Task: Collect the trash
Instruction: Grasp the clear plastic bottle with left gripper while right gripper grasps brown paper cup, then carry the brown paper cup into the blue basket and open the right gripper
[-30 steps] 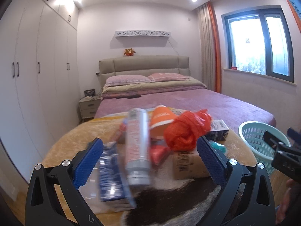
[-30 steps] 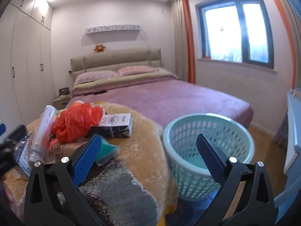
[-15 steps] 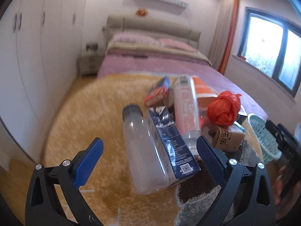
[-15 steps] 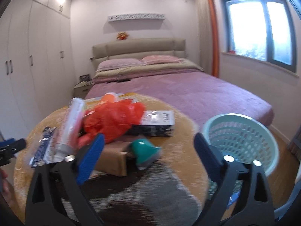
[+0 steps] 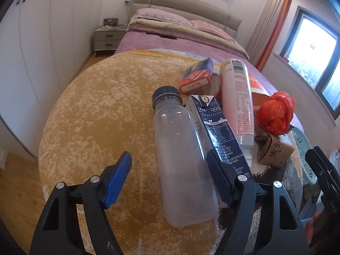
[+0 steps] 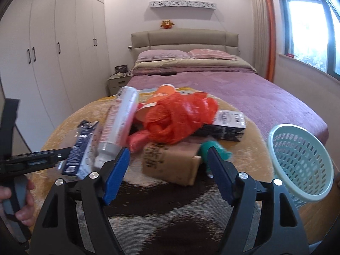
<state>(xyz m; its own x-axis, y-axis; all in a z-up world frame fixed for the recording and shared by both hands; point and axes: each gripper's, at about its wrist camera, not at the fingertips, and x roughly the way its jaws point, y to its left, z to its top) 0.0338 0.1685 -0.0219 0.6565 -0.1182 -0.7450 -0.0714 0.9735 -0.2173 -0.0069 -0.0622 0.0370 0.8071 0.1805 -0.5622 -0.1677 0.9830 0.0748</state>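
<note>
A pile of trash lies on a round yellow-covered table (image 5: 91,114). A clear plastic bottle (image 5: 180,148) with a dark cap lies between the fingers of my open left gripper (image 5: 170,178). Beside it lie a dark blue carton (image 5: 221,136), a white-pink tube (image 5: 240,97), a small red-blue box (image 5: 197,76), a crumpled orange bag (image 5: 276,112) and a brown paper box (image 5: 274,150). My open right gripper (image 6: 167,172) points at the brown box (image 6: 172,161), under the orange bag (image 6: 178,119). A teal cup (image 6: 214,148) lies near its right finger.
A mint plastic basket (image 6: 301,161) stands to the right of the table. A black-white box (image 6: 225,123) and an orange cup (image 6: 163,93) lie behind the bag. A bed (image 6: 212,80) stands behind, wardrobes (image 6: 53,53) on the left, a window (image 6: 308,25) on the right.
My left gripper has tilted down and closed in on the clear bottle, which now lies between its fingers. My right gripper has swung left from the basket toward the trash pile.
</note>
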